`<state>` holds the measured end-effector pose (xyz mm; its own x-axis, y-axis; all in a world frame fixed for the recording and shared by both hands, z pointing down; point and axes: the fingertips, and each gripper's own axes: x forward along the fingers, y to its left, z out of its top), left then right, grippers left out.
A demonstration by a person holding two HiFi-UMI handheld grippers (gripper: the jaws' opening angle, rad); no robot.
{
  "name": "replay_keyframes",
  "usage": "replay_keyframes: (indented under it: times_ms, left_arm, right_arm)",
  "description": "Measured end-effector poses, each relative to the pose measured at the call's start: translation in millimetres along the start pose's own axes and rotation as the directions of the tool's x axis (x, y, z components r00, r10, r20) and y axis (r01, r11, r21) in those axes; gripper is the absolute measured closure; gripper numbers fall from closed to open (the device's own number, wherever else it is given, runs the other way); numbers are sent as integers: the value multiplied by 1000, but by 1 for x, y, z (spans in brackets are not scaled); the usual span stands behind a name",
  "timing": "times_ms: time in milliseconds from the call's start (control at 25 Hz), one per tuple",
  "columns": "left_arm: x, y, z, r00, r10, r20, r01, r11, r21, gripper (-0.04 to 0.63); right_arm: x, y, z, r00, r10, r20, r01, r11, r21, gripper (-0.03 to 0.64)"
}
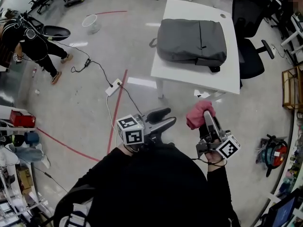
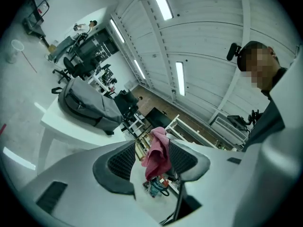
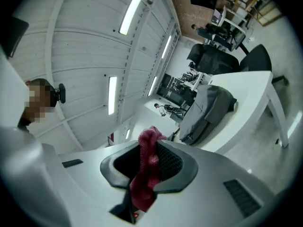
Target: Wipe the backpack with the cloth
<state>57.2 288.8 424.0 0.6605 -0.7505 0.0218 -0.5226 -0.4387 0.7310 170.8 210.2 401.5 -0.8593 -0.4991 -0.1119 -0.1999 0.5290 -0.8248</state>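
Wiping not started; grey backpack (image 1: 191, 41) lies flat across the middle of the white desk (image 1: 199, 77), well apart from both grippers; right gripper (image 3: 149, 162) jaws nearly closed, clamping the pink cloth (image 3: 146, 174); left gripper (image 1: 168, 116) jaws wide apart, empty.

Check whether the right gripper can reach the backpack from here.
Probably not yet. The right gripper, shut on the cloth, is short of the table, bare floor between; the backpack lies further back. Nothing blocks the way.
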Motion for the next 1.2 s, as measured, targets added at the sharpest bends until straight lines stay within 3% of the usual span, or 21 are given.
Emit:
replay_keyframes:
  times_ms: [200, 440, 600, 800, 1040, 1200]
  left_arm:
    - [22, 65, 53, 999, 43, 23, -43, 999, -10, 362]
    - [21, 156, 109, 981, 195, -2, -195, 980, 23, 363]
    - [12, 204, 134, 968, 251, -28, -250, 968, 6, 364]
    - [21, 233, 149, 952, 304, -25, -304, 953, -6, 364]
    - [68, 249, 156, 918, 396, 10, -396, 918, -1, 364]
    - [91, 250, 158, 879, 477, 21, -477, 879, 2, 367]
  right_arm:
    - [54, -35, 34, 991, -130, 12, 131, 989, -68, 531]
    - [122, -80, 67, 963, -268, 35, 271, 951, -147, 531]
    - [160, -102, 83, 946, -322, 38, 323, 933, -160, 531]
    - [182, -140, 103, 924, -382, -4, 374, 908, -189, 531]
    - [184, -218, 176, 850, -527, 10, 499, 799, -337, 531]
    - [180, -241, 238, 828, -560, 37, 506, 717, -479, 531]
